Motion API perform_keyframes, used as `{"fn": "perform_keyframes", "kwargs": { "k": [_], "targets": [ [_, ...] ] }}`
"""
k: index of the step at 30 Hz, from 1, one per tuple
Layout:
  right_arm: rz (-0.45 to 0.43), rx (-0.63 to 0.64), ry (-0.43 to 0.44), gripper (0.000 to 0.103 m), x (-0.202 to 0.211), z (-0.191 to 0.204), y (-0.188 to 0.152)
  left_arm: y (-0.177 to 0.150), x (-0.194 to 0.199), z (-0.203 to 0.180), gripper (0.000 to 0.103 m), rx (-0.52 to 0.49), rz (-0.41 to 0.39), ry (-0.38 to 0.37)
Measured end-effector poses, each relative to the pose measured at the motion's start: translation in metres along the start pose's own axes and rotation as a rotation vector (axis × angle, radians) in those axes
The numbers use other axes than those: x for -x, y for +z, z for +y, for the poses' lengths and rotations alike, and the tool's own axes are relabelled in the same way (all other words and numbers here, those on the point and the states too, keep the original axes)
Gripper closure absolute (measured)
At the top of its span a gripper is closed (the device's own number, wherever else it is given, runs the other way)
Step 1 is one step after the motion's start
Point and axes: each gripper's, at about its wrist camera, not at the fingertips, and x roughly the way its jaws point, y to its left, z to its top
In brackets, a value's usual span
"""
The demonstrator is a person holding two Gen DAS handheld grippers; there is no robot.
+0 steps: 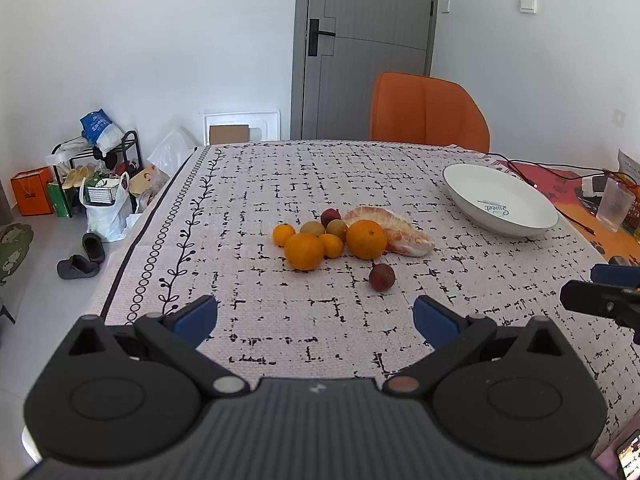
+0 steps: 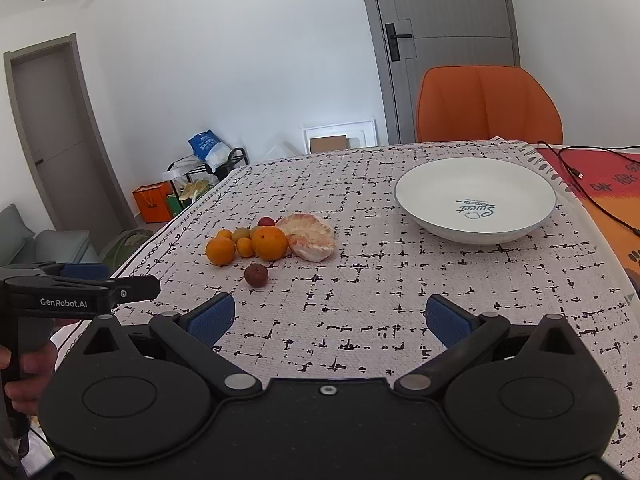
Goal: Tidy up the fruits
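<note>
A cluster of fruit lies mid-table: a large orange (image 1: 367,239) (image 2: 269,243), a second orange (image 1: 304,251) (image 2: 220,251), small tangerines (image 1: 283,234), brownish small fruits (image 1: 337,228), a peeled pomelo piece (image 1: 400,232) (image 2: 310,236), and a dark red fruit (image 1: 382,277) (image 2: 256,275) lying apart, nearest me. A white plate (image 1: 476,188) (image 2: 432,184) stands empty at the right. My left gripper (image 1: 316,318) is open and empty, short of the fruit. My right gripper (image 2: 330,316) is open and empty, in front of the plate.
A patterned cloth (image 1: 248,184) covers the table. An orange chair (image 1: 428,112) stands behind it. Cables (image 2: 576,172), a plastic cup (image 1: 614,206) and an orange mat lie at the right edge. Bags and a rack clutter the floor (image 1: 96,184) at the left.
</note>
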Motion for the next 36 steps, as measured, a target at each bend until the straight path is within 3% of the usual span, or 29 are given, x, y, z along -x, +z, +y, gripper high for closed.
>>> {"fn": "perform_keyframes", "kwargs": {
  "k": [36],
  "targets": [
    [-0.006,0.011,-0.011,0.000,0.0005,0.0022,0.0037,0.0022,0.0048,-0.0001,0.000,-0.003,-0.011,-0.002]
  ]
}}
